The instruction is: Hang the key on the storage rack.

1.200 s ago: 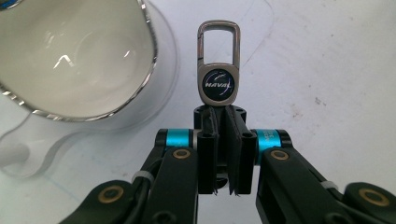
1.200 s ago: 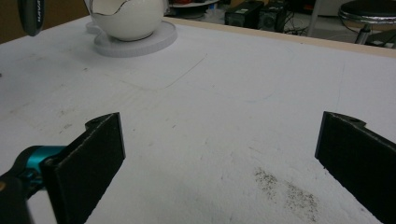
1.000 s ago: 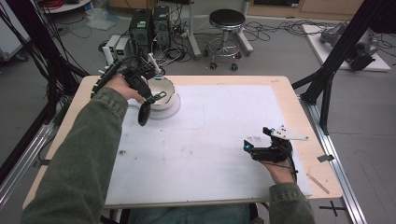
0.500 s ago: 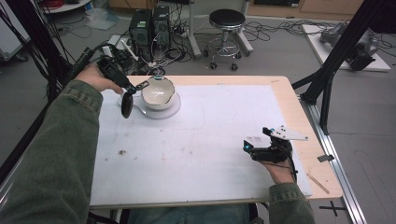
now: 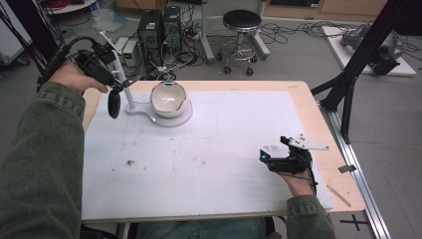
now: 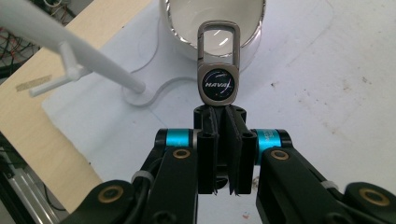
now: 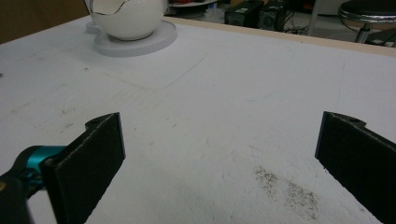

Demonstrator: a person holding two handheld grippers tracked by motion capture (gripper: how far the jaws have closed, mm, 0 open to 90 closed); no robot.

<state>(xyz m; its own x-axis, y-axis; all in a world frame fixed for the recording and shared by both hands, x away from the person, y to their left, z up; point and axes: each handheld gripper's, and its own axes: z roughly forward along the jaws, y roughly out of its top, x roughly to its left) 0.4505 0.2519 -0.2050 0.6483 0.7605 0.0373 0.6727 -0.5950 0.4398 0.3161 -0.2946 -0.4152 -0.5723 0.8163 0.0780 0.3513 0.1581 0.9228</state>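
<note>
We held key fob (image 6: 217,83) tight in left jaws (image 6: 219,114), at 9 o'clock of bowl (image 5: 168,98). Hanging on stand (image 5: 122,84) not done. Right jaws (image 7: 219,154) wide open, held nothing.

We see a wooden bench (image 5: 303,99) with a white sheet (image 5: 224,134) laid over most of its top, bare wood showing along the far and right edges; on the sheet at far left sits a white base (image 5: 171,118), carrying a bowl (image 5: 168,98) and a slanted post (image 5: 122,84); a dark speck (image 5: 130,162) marks the sheet nearer us; a small stick (image 5: 341,195) lies on the wood at near right.
</note>
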